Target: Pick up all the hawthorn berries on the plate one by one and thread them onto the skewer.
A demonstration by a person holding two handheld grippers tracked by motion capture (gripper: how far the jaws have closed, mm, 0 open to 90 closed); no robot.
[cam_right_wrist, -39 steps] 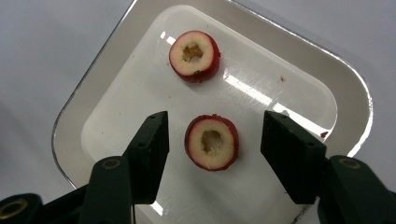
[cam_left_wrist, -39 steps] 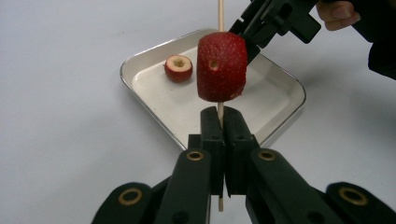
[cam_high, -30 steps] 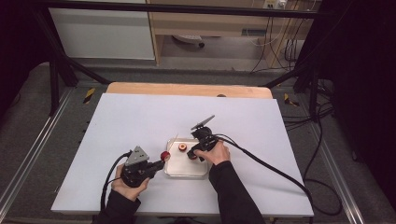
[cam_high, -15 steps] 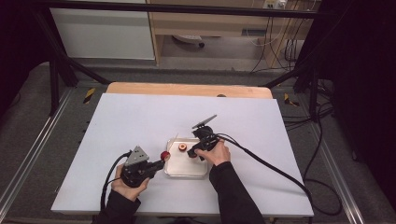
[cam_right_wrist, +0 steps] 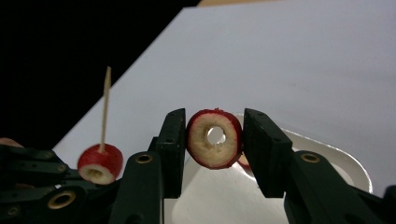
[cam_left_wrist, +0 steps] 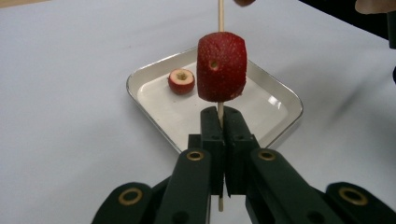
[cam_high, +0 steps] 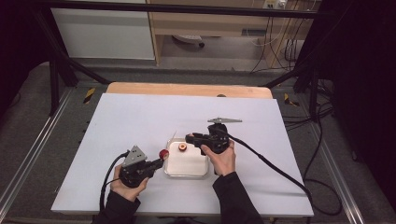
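Observation:
My left gripper (cam_left_wrist: pixel 220 121) (cam_high: pixel 160 162) is shut on a thin wooden skewer (cam_left_wrist: pixel 220 14) that stands upright with a red fruit piece (cam_left_wrist: pixel 222 67) (cam_high: pixel 164 153) threaded on it, at the left edge of a small metal tray (cam_high: pixel 187 167). My right gripper (cam_right_wrist: pixel 215 122) (cam_high: pixel 189 138) hangs over the tray's far side. Its jaws have just been closing and now press on a cored red fruit ring (cam_right_wrist: pixel 215 138), whose hole faces the camera. Another cored fruit piece (cam_left_wrist: pixel 181 80) (cam_high: pixel 182 147) lies in the tray. The skewered piece (cam_right_wrist: pixel 99 164) shows low on the left in the right gripper view.
The tray (cam_left_wrist: pixel 261 98) rests on a white table top (cam_high: pixel 140 116) with a wooden strip (cam_high: pixel 187 88) along its far edge. Cables (cam_high: pixel 275 163) trail from both grippers across the table. Black frame posts (cam_high: pixel 56 79) stand beyond the table.
My right gripper has lifted off the tray with the fruit ring between its jaws and levelled out. The left gripper and its skewer have stayed put.

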